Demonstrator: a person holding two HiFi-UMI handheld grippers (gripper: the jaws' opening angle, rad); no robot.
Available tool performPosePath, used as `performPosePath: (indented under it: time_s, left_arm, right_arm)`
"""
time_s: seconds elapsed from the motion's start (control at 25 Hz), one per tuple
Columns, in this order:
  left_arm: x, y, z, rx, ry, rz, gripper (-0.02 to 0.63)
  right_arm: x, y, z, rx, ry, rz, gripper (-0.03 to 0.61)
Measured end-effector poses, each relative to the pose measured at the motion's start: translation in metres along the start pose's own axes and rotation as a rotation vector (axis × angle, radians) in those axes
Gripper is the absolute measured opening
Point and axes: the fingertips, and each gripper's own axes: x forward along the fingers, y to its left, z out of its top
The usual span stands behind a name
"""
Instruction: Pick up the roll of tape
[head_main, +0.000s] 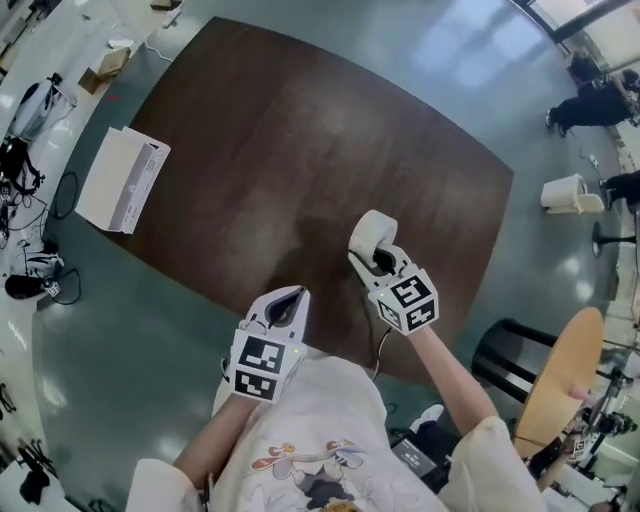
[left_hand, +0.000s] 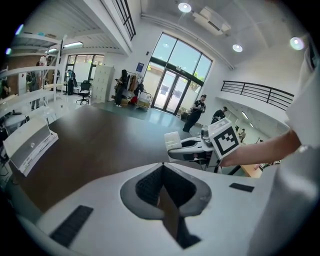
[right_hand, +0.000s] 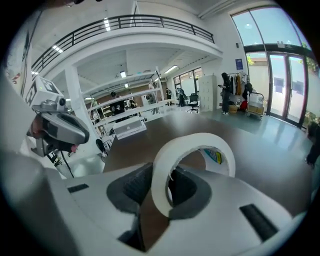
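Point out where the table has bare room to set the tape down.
The table is bare from the white box at its left edge across to the right edge. Only the near edge is crowded: the right tool holds the roll of tape beside the left tool.

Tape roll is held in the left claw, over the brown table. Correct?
No: the tape roll is held in the right claw, over the brown table. The right gripper view shows it between that claw's jaws.
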Motion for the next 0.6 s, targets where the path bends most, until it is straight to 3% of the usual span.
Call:
performPosePath:
  time_s: [0.6]
  left_arm:
    - [-0.022,-0.036,0.028,0.066,-0.082,-0.105,0.006]
  right_arm:
    - [-0.122,0.062,0.064,0.053,-0.320,-0.046,0.095]
